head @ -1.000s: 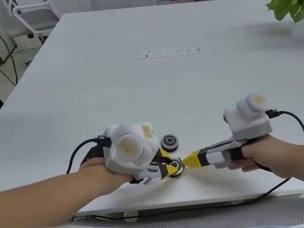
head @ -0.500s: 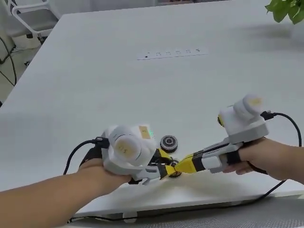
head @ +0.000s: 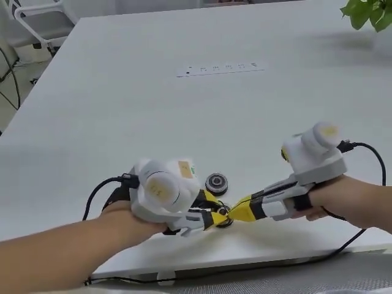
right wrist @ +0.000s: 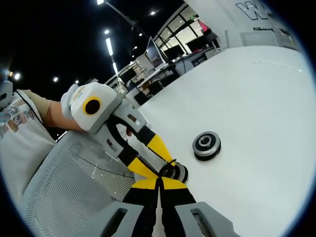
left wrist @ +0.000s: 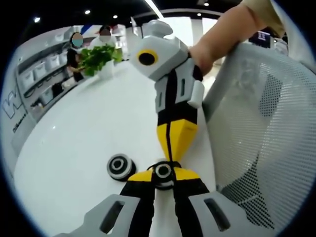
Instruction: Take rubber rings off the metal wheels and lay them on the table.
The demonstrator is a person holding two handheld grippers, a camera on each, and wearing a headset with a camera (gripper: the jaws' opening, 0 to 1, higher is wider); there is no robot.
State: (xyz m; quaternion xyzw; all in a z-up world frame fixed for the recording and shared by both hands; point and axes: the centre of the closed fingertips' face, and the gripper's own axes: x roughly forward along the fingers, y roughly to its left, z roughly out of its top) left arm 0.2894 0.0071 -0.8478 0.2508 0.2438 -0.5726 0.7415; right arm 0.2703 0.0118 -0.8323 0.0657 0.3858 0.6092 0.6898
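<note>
The left hand-held gripper (left wrist: 163,177) is clamped on a wheel (left wrist: 163,171), holding it just above the surface (head: 184,122) near its 6 o'clock edge, likely to brace it. The right hand-held gripper (right wrist: 158,181) meets it from 3 o'clock in the head view, its jaws pinched nearly together on the ring (right wrist: 171,168), apparently to peel it off. A second wheel (head: 217,183) lies flat at 11 o'clock of the first, its ring on.
</note>
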